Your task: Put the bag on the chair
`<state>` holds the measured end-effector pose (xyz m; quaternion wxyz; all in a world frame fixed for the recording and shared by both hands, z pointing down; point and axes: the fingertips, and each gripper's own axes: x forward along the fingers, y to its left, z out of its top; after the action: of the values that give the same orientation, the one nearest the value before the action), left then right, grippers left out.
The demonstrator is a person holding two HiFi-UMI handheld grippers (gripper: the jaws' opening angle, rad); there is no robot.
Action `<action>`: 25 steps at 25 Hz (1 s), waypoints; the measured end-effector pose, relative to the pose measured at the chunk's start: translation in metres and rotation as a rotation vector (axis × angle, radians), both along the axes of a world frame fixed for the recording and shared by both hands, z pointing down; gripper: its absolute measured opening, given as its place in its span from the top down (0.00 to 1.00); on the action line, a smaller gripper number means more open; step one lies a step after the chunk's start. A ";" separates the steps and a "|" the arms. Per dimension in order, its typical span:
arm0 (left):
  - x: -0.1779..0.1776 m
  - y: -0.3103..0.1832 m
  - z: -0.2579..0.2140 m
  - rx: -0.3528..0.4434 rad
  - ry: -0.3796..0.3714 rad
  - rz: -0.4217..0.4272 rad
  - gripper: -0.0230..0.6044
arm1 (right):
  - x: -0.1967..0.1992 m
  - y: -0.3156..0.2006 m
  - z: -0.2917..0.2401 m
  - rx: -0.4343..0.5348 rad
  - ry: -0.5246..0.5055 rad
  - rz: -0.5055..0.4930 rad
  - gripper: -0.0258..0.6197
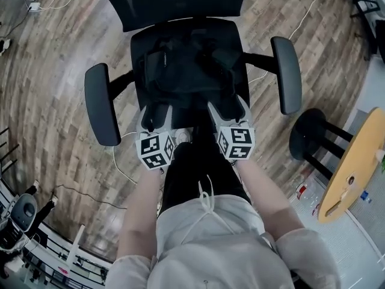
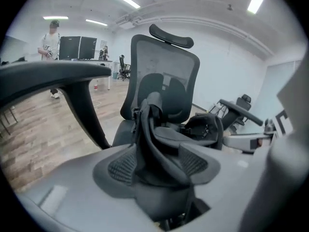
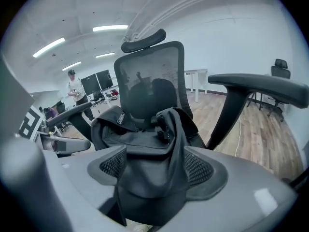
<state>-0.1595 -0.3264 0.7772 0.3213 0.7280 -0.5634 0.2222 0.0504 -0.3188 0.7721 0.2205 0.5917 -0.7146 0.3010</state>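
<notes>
So the black bag (image 1: 189, 65) is sitting on the seat of the office chair (image 1: 101, 104), slumped kind of flat between the two armrests, and its near edge reaches toward the front of the seat. Both grippers are right at that front edge. The left gripper (image 1: 156, 110) has its fingers (image 2: 120, 168) spread, with a ridge of bag fabric standing up between them. As far as I can see it's loose in there rather than pinched. It's the same deal on the right gripper (image 1: 225, 110): its fingers (image 3: 199, 169) are apart and a fold of the bag droops down through the gap. The chair stands on a wood floor (image 1: 54, 71), with a black stool (image 1: 310, 134) and a round yellow counter (image 1: 355, 161) off to the right.
</notes>
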 end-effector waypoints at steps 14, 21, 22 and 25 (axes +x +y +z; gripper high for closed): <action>0.010 0.061 -0.118 0.194 0.051 0.086 0.95 | -0.012 0.065 -0.099 0.101 -0.057 0.108 0.96; 0.018 0.081 -0.194 0.242 0.066 0.187 0.95 | -0.033 0.080 -0.174 0.160 -0.061 0.015 0.96; 0.016 0.082 -0.206 0.254 0.067 0.184 0.95 | -0.037 0.083 -0.183 0.161 -0.049 -0.004 0.96; 0.012 0.081 -0.248 0.303 0.087 0.149 0.95 | -0.049 0.088 -0.214 0.182 -0.030 -0.035 0.96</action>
<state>-0.1476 -0.2456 0.5296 0.2145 0.8168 -0.5205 0.1263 0.0013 -0.2313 0.5584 0.1602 0.5921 -0.7526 0.2397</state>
